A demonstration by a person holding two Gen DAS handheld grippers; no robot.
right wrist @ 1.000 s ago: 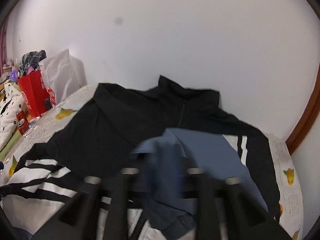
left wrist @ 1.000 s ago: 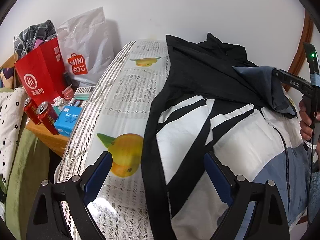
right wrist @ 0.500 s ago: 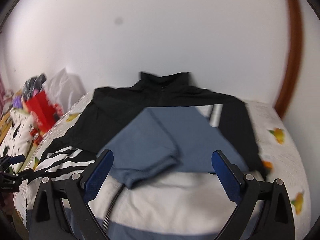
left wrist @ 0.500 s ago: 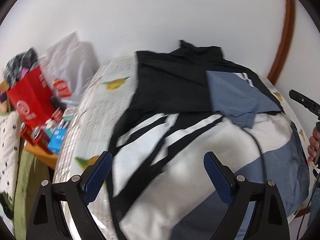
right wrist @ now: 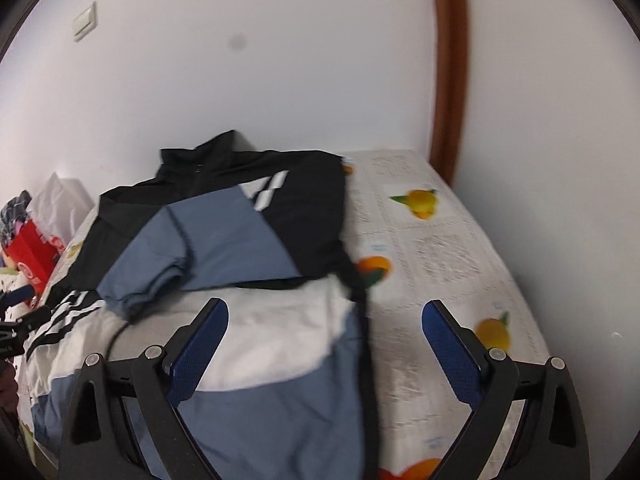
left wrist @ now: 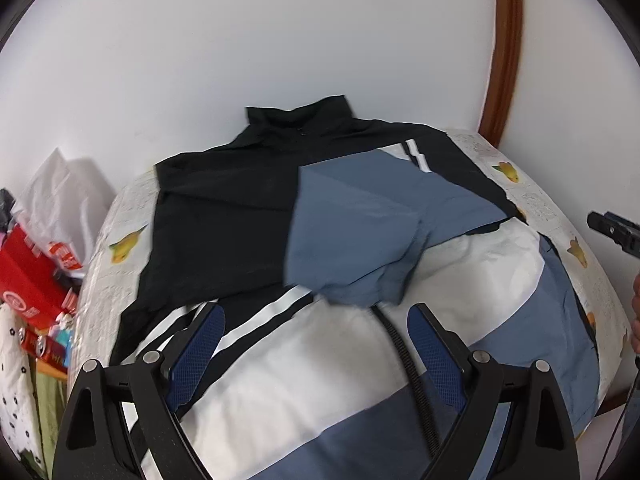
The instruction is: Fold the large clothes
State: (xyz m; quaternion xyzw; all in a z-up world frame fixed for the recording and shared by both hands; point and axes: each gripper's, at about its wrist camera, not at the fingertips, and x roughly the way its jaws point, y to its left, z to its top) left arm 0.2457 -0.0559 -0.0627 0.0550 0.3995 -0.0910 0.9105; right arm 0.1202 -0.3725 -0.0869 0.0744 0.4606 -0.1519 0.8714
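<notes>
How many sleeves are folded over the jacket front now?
1: the blue sleeve lies across the jacket chest. A second could be hidden on the striped side; I cannot tell.

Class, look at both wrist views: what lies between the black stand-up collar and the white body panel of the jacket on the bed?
The folded-over slate-blue sleeve lies across the black chest of the jacket, between the black collar and the white panel. Both views show it.

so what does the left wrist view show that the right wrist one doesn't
Only the left wrist view shows the red cans beside the bed and the jacket's zipper running down its front. Only the right wrist view shows the light switch on the wall. Both show the jacket with one blue sleeve folded across it, the red bag, and open fingers holding nothing.
</notes>
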